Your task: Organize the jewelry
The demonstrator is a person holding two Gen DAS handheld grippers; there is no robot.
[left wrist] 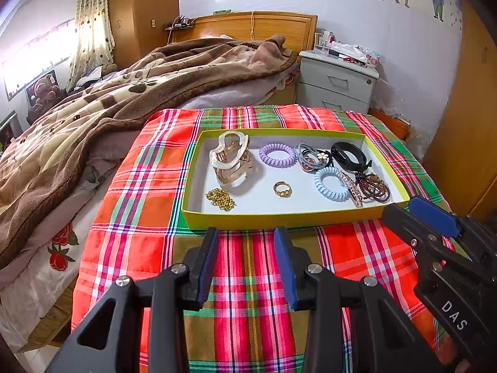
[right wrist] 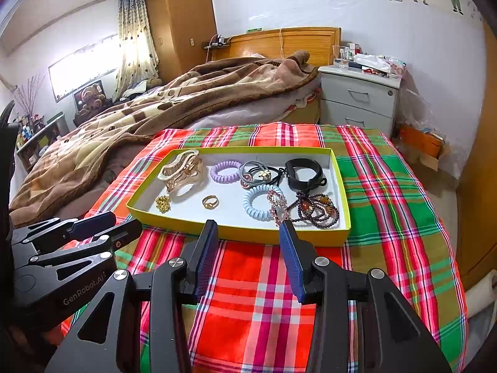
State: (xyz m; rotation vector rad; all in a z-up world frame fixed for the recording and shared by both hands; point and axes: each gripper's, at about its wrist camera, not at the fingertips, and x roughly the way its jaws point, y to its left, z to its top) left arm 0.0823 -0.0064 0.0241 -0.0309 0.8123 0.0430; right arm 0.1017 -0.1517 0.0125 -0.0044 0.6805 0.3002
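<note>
Both grippers are hovering over the plaid cloth [left wrist: 130, 217], just short of the tray [left wrist: 279, 217], w/ nothing between the jaws. Left gripper [left wrist: 246, 236] is sitting w/ jaws wide & empty, tips pointing at the tray's near wall. Right gripper [right wrist: 248, 233] is doing the same, jaws wide, nothing held, tips just overlapping the near wall in its own view. Straight ahead of the left gripper, inside the tray, a ring [left wrist: 282, 189] is lying on the white floor; ahead & to its left a gold chain [left wrist: 220, 198] is bunched in the near left corner, w/ a big hair claw [left wrist: 230, 158] lying beyond it. Further ahead a purple coil tie [left wrist: 277, 154] is lying flat, w/ grey ties [left wrist: 310, 157] & a black band [left wrist: 349, 155] to its right along the far wall. Ahead & right of the left gripper a blue coil tie [left wrist: 330, 184] is touching a pink crystal bracelet [right wrist: 277, 203], & dark bead bracelets [left wrist: 374, 188] are piling in the near right corner, overlapping each other. From the right gripper, the blue tie & beads are lying just ahead of its right finger. Each gripper is showing at the edge of the other's view, well apart. Beyond the cloth a bed w/ a brown blanket [left wrist: 124, 93] is lying to the left, a nightstand [left wrist: 338, 84] further ahead.
</note>
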